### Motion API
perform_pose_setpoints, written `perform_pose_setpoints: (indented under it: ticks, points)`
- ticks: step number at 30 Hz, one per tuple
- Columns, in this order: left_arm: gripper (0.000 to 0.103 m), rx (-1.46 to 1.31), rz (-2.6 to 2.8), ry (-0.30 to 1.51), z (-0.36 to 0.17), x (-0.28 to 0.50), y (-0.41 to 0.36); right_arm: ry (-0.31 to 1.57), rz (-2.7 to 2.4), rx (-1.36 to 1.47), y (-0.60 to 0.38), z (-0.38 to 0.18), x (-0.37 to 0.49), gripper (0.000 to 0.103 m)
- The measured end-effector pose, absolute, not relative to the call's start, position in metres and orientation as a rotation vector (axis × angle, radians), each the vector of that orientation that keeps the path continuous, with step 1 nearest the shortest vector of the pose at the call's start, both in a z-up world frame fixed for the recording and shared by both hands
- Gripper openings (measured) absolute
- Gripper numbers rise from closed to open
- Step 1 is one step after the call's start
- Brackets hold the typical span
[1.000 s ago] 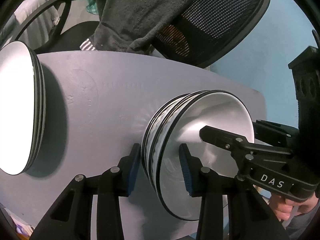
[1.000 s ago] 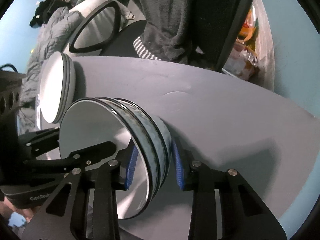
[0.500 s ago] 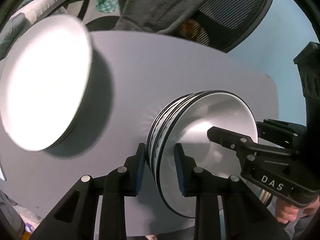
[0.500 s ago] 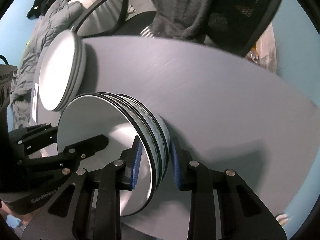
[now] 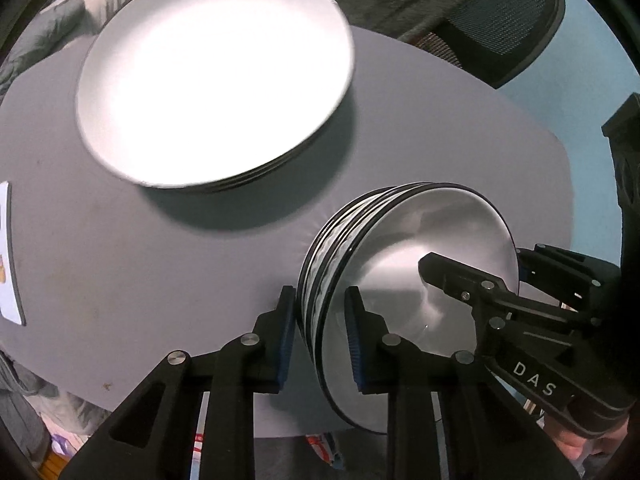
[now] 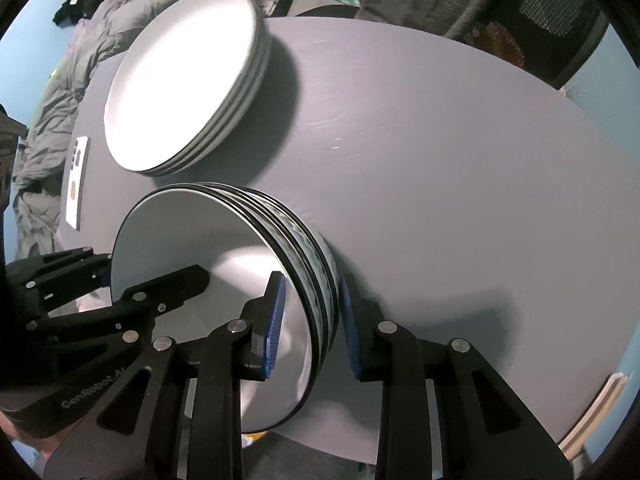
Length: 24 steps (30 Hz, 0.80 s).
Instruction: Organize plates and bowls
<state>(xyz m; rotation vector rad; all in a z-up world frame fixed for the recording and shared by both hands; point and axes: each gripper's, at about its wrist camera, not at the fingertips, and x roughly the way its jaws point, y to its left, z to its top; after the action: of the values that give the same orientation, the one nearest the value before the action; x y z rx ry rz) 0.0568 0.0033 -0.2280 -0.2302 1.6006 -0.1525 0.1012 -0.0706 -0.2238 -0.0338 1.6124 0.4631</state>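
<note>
A stack of nested bowls [image 5: 404,264], white inside with black rims and patterned outsides, hangs above the grey table, held from both sides. My left gripper [image 5: 320,340] is shut on its left rim, one finger outside and one inside. My right gripper [image 6: 308,320] is shut on the opposite rim the same way. The bowls [image 6: 192,280] fill the lower left of the right wrist view. A stack of white plates [image 5: 212,76] lies on the table beyond them, and it also shows in the right wrist view [image 6: 180,80].
The grey table [image 6: 440,160] stretches to the right of the plates. A white card [image 5: 8,256] lies near its left edge. A black mesh chair [image 5: 500,20] with a dark cloth over it stands behind the table.
Both grippers have lifted the bowl stack off the table and carried it towards the plates, which now look larger and closer. The view looks down on the table more steeply.
</note>
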Motion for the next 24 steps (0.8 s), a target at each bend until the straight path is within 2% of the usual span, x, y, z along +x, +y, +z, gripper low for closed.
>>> perform_pose_setpoints:
  ticks: [12, 24]
  points:
    - [0.02, -0.226, -0.144, 1.598, -0.23, 0.037, 0.057, 1.636, 0.459, -0.005, -0.024, -0.225, 0.073, 0.027]
    - [0.018, -0.229, -0.201, 1.601, -0.24, 0.043, 0.064, 1.614, 0.429, 0.008, 0.002, -0.223, 0.062, 0.026]
